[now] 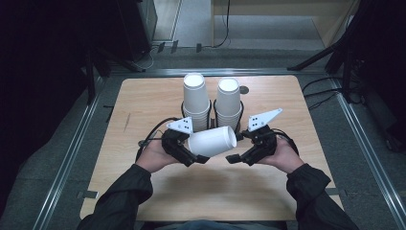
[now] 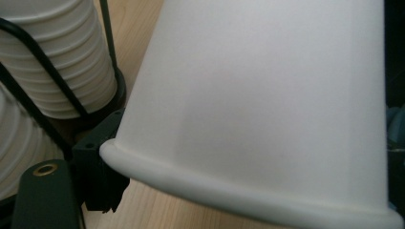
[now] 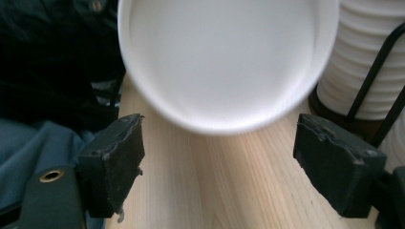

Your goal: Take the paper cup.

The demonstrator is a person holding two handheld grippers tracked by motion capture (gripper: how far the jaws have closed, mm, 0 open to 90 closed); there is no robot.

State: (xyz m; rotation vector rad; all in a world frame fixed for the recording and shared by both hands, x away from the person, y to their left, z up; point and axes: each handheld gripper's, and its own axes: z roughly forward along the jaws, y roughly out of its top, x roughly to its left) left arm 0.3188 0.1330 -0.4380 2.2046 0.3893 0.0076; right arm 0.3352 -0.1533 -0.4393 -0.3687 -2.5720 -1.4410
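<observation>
A white paper cup [image 1: 212, 141] is held on its side above the middle of a wooden table [image 1: 143, 100], its base gripped by the left gripper [image 1: 189, 154] and its open mouth turned toward 3 o'clock, where the right gripper [image 1: 242, 155] is seen with its jaws spread wide and nothing between them. In the left gripper view most of the frame is taken up by the cup's wall [image 2: 267, 105]; one black jaw is visible at 8 o'clock against the rolled rim, while the other is hidden behind the cup, so the far contact cannot be made out. In the right gripper view the cup's mouth [image 3: 224, 57] is cut off at the top edge and is blurred at its rim; it hangs beyond the jaw tips, well clear of both pads. Two stacks of cups, one at left [image 1: 196, 98] and one at right [image 1: 229, 100], are stood upside down in black wire holders [image 1: 212, 111] at 12 o'clock from the held cup, just behind it. The lower parts of the stacks are partly covered by the held cup and the grey plates on the grippers. Dark sleeves [image 1: 122, 194] are cut off at the bottom edge.
</observation>
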